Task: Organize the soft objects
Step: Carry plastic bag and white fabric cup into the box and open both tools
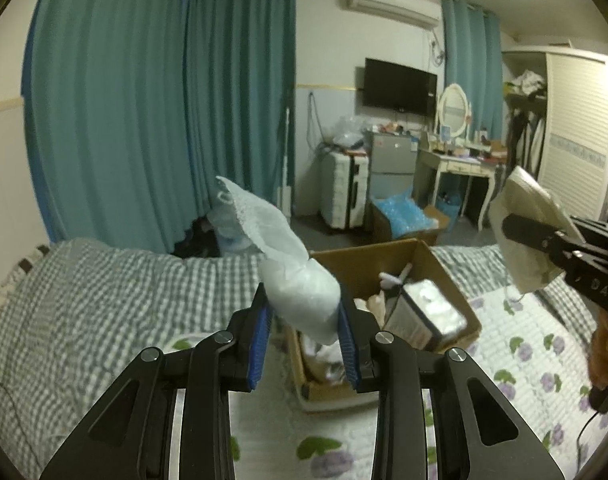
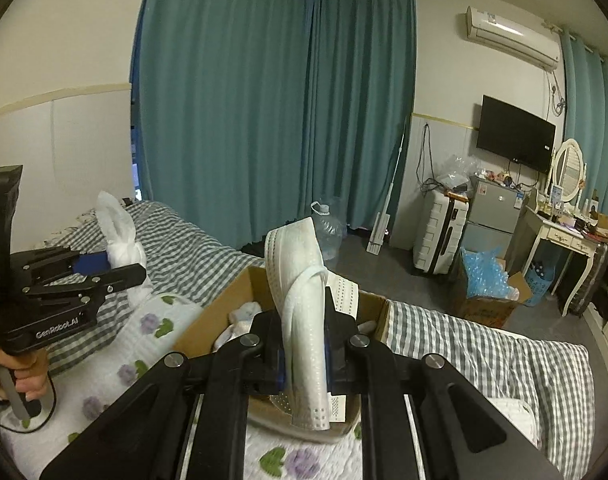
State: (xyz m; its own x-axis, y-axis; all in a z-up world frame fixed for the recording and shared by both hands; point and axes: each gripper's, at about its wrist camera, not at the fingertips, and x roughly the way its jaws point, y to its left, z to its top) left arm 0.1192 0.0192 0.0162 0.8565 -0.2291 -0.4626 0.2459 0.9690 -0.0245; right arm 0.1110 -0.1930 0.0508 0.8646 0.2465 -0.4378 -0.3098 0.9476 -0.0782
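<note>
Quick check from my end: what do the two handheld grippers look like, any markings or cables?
Both are black linkage frames with silver pivot screws and blue ribbed pads. The left gripper reads "GenRobot.AI" in white, with a grey trigger and thin black cable below. The right gripper shows partial white lettering.

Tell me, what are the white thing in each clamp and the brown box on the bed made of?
Left gripper holds a white bundle: soft, matte, crinkly, probably thin nonwoven or plastic wrap. Right gripper pinches a face mask: pleated white nonwoven fabric, dotted seams, elastic loop. The box: plain brown cardboard, dull, raw-edged.
</note>
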